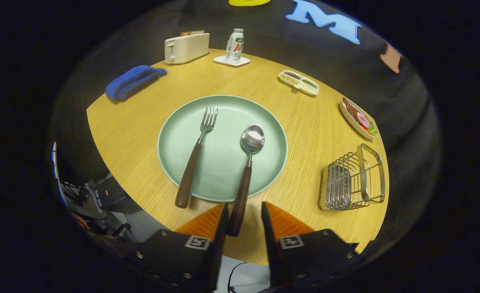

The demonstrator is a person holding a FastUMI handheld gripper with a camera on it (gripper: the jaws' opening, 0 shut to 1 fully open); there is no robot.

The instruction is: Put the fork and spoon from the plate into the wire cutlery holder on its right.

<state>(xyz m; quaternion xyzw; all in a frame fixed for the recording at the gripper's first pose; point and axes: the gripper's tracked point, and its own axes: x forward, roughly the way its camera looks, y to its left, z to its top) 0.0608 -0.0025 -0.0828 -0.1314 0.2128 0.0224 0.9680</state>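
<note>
The tongs (pixel 243 213) are standing open, and the dark handle end of the spoon (pixel 247 171) is lying between the two fingers, close to the left one; its shiny bowl is resting on the pale green plate (pixel 179 134) just ahead; the fork (pixel 196 158), with the same brown handle, is lying left of the spoon; the wire cutlery holder (pixel 352 179) is sitting on the worktop (pixel 305 122) ahead and to the right.

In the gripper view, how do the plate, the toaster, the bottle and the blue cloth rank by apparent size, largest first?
1. plate, clearly largest.
2. blue cloth and toaster look alike; both lie far off, so unranked.
3. bottle, smallest.
The hand-held gripper is open around the spoon handle.
</note>
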